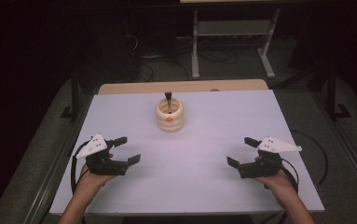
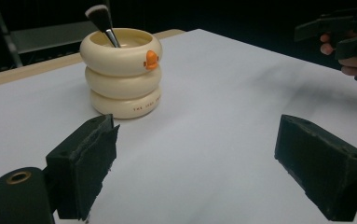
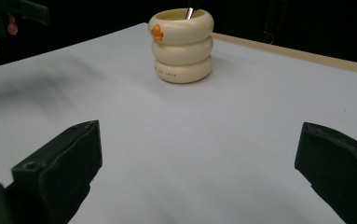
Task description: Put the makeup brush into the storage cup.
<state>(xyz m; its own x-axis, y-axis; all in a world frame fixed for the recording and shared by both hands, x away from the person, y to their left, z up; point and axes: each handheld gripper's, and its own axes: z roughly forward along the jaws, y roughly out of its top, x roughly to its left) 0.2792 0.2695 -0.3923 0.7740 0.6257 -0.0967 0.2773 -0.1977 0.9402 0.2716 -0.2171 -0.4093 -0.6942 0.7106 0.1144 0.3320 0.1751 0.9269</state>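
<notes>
- Fingers apart on both: left gripper (image 1: 124, 149) and right gripper (image 1: 240, 151) wide open, holding nothing, low over the near table (image 1: 204, 186).
- Cream ringed cup (image 1: 169, 115) upright at far centre, well apart from both; brush (image 2: 102, 24) leaning inside.
- Judged: nothing begun; reach and grasp all left.

The worktop (image 1: 204, 186) is plain pale white, with a light wooden strip along its far edge. Near that far edge stands a cream holder (image 1: 169, 115) of three stacked rings, marked with an orange beak-like spot and small dark lettering on its lowest ring. A brush (image 2: 102, 22) in it has a black tip and silver ferrule. Each hand-held gripper (image 1: 124, 150) (image 1: 242, 151) is black with a whitish-grey plate.
</notes>
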